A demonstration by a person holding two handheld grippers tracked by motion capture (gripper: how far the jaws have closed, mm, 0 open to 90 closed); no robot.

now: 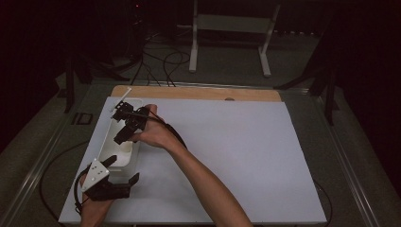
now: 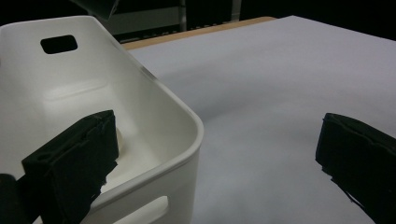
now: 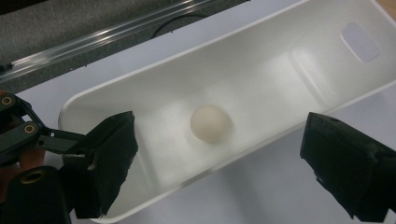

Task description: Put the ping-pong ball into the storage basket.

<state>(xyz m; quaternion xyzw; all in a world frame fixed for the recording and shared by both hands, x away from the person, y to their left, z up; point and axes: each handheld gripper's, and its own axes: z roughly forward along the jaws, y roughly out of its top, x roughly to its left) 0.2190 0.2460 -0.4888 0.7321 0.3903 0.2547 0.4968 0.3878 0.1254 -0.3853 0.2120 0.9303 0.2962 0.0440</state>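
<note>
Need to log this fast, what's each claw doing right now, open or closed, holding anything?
Left claw: open, one jaw inside the white bin, one outside; holding nothing.
Right claw: open above the bin, holding nothing; ball lies inside.

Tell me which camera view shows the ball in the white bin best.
The right gripper view: the ball lies in plain sight on the white bin floor. In the left gripper view a jaw hides most of it; in the high view it is a faint pale spot.

No readable text, label or number anywhere; dim light may hide some.
</note>
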